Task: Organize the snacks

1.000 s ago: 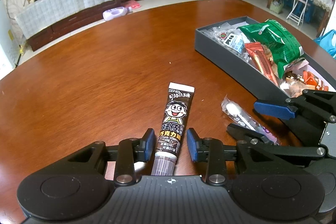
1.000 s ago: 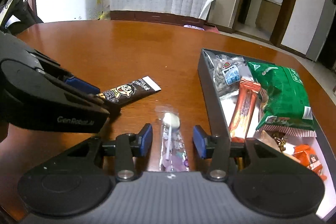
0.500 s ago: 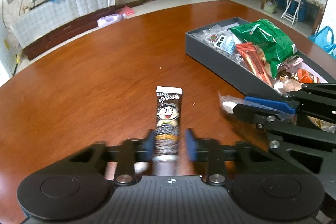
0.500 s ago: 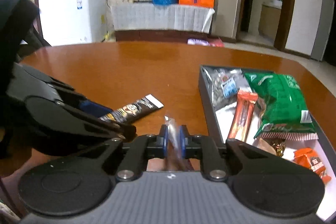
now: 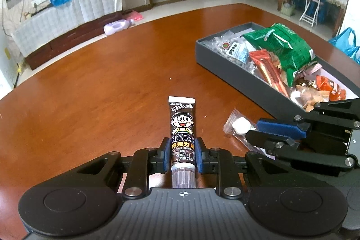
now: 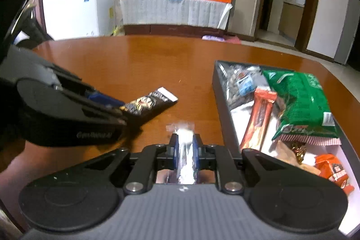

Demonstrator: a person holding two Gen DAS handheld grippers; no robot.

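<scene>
Right now my left gripper (image 5: pixel 181 155) is clamped on the chocolate tube (image 5: pixel 181 127), its blue pads (image 5: pixel 166 155) pressing both sides just above the clear cap. The tube's long axis runs straight away from me, cap nearest, flat white crimped end pointing to the far side of the wooden table (image 5: pixel 101 82). Whether the tube is off the table I cannot tell. My right gripper (image 6: pixel 186 153) is pinched almost fully closed on the clear lollipop wrapper (image 6: pixel 185 150); from the right wrist the wrapper is a blurred silver strip between the pads. From the left wrist the white candy head (image 5: pixel 241 125) pokes out past the fingers, toward the left, and the stick is hidden behind them. To the right lies the grey tray (image 5: pixel 229 64), its long side running near to far. It holds a green bag (image 5: pixel 283 48), an orange-red bar (image 5: pixel 268 68) and smaller packets; its near end is cut off behind my right gripper.
</scene>
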